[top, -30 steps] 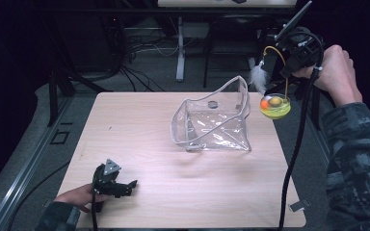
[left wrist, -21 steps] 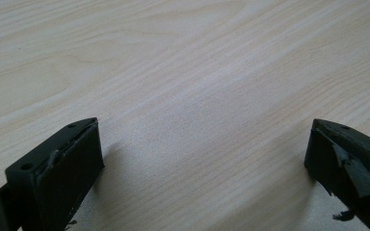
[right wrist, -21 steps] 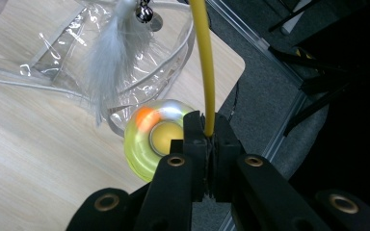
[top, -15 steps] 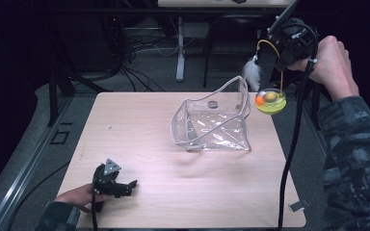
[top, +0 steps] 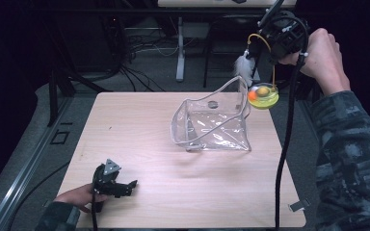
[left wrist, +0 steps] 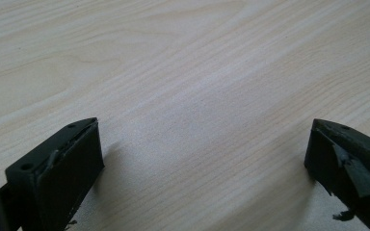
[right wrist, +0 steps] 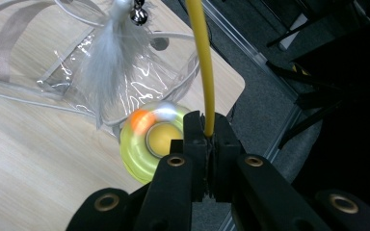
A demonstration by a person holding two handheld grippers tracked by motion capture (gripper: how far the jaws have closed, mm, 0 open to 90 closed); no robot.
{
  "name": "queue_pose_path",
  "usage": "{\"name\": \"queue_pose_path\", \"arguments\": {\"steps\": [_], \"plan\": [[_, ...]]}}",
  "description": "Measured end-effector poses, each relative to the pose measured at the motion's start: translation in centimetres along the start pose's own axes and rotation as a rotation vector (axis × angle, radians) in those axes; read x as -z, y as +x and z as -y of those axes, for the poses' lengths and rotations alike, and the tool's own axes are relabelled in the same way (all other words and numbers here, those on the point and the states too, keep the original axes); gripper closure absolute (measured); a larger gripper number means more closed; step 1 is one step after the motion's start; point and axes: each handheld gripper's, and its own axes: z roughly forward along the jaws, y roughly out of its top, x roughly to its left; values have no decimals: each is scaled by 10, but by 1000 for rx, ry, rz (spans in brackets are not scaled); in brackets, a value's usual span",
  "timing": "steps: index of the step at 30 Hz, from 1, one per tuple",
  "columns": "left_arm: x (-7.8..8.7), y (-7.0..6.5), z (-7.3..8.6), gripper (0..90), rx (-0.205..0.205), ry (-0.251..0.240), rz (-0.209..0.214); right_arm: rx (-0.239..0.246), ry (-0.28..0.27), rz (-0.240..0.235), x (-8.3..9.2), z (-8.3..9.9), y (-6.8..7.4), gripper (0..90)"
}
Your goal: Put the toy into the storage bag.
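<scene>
Pale wooden table (top: 173,192), grey floor (top: 139,77) with cables (top: 135,45).

No readable text, label, brand, number or sign appears on anything here.

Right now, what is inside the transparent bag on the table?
The clear bag looks empty: through its walls I see only the wooden table and a dark round spot on the far wall. Reflections hide small parts of the bottom.

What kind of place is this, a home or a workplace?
Probably a lab or workshop set up for recording. A bare wooden table stands in a dark room, loose cables run over the grey floor behind it, and a cabled hand-held gripper rests on the table.
</scene>
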Motion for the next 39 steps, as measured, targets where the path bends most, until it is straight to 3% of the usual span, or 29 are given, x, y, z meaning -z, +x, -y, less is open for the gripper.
{"name": "queue_pose_path", "arguments": {"steps": [25,39], "plan": [[0,0,0,0,1,0,1,54,-44,-41,-5,-35,27,884],[0,0,0,0,1,1,1,80,-46,-82,-21,-52,45,884]]}}
